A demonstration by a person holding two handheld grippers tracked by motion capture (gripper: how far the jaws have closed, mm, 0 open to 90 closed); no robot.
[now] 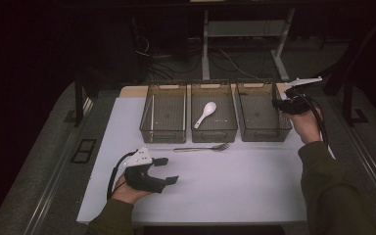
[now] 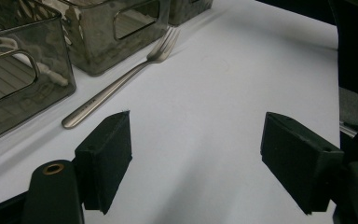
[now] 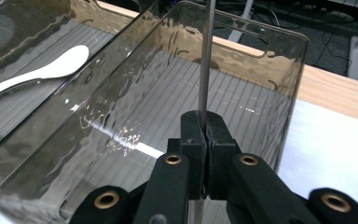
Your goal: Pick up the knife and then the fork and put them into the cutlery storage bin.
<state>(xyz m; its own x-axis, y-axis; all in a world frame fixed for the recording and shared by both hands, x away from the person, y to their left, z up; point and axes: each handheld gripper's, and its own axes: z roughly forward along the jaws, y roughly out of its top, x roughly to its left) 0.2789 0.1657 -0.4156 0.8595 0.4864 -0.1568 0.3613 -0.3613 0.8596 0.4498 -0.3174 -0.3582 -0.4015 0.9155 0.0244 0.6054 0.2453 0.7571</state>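
My right gripper (image 1: 276,100) (image 3: 206,122) is shut on a thin metal stick (image 3: 206,56) (image 1: 273,90). The stick points up and away, over the right-hand clear bin (image 1: 267,133) (image 3: 242,42). A metal fork (image 1: 203,148) (image 2: 121,81) lies on the white table sheet, just in front of the middle bin (image 1: 214,132). A white spoon (image 1: 205,113) (image 3: 42,72) lies inside the middle bin. My left gripper (image 1: 169,170) (image 2: 196,149) rests low over the sheet at the near left. It is open, with nothing between its jaws, and the fork lies ahead of it to the left in its own view.
The left bin (image 1: 162,132) holds a thin pale stick (image 1: 152,111) along its left wall. The three bins stand in a row at the far edge of the white sheet (image 1: 235,186). A wooden edge (image 3: 335,93) shows behind the bins, with desk legs and cables beyond.
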